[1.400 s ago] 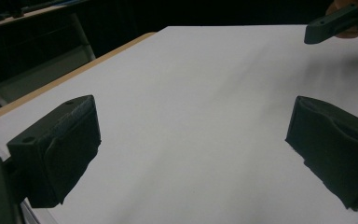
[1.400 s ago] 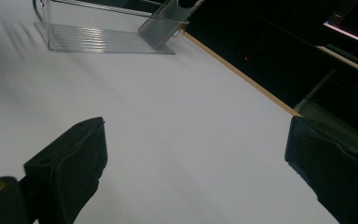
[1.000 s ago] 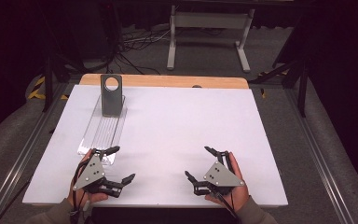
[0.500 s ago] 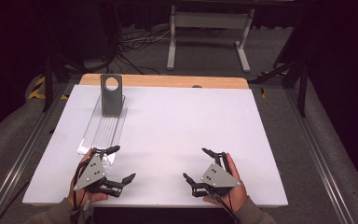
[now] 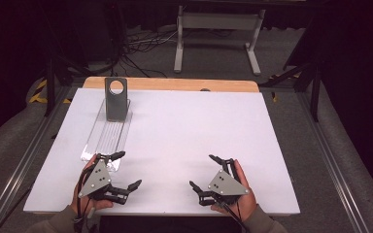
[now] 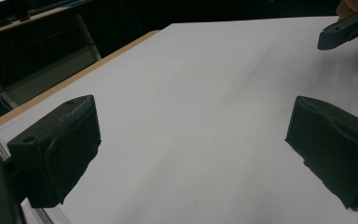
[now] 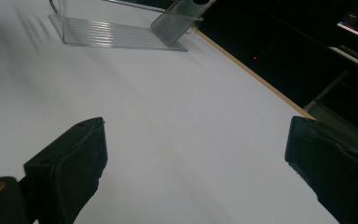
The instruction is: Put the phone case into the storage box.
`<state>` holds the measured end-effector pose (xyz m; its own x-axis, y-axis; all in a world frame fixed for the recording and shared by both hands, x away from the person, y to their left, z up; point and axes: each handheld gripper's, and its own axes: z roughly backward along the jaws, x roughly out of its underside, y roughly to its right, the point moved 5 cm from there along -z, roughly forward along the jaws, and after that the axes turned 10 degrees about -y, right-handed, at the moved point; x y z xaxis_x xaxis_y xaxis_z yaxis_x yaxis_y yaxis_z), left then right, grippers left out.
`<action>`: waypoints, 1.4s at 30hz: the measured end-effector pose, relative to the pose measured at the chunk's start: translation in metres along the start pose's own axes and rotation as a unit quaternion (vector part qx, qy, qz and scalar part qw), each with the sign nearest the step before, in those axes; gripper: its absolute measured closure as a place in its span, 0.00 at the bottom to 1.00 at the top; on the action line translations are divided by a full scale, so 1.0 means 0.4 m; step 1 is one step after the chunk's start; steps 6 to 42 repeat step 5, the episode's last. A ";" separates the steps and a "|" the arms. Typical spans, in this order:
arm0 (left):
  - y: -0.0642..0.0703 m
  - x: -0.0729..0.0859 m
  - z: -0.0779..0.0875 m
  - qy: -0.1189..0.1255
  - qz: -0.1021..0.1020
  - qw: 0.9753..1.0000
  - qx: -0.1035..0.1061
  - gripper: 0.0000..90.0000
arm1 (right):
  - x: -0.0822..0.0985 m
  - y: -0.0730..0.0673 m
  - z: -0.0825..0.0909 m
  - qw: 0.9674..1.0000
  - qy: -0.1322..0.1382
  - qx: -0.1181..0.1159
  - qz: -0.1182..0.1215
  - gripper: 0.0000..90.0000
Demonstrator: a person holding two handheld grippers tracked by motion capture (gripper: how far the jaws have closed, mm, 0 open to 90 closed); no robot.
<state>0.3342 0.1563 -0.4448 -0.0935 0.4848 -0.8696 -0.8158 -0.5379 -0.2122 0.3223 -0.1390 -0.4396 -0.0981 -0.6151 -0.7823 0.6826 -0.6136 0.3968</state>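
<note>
Left tongs (image 5: pixel 121 170) spread wide, empty, resting low over the near left of the counter (image 5: pixel 184 131), upper jaw tip just beside the near end of the clear tray (image 5: pixel 108 138). Right tongs (image 5: pixel 212 171) likewise spread wide and empty, over the near right, well apart from the tray. Between the 2, bare white surface.

Clear tray lying lengthwise along the left side of the counter, ribbed floor visible in the right gripper view (image 7: pixel 116 33). At its far end, a grey bracket (image 5: pixel 116 98) standing upright, with 1 round hole near the top (in the right gripper view (image 7: pixel 177 21) looking tilted, though that camera is itself turned).

Probably an opening step: both tongs parked at the near edge, nothing grasped yet. Likely next: a reach by the left tongs, being nearest, forward along the tray toward the bracket, jaws kept apart until either side of the grey plate, then closed on its flat faces. Thin clear walls easy to nudge, so a careful approach from above.
</note>
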 end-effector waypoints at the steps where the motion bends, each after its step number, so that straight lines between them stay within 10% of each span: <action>1: 0.001 0.000 -0.002 -0.001 0.000 1.000 0.002 0.04 | 0.000 0.002 0.001 1.000 0.000 -0.003 0.000 0.07; 42: 0.000 -0.001 -0.004 -0.003 -0.001 1.000 0.002 0.04 | 0.003 0.004 0.001 1.000 -0.002 -0.005 -0.002 0.07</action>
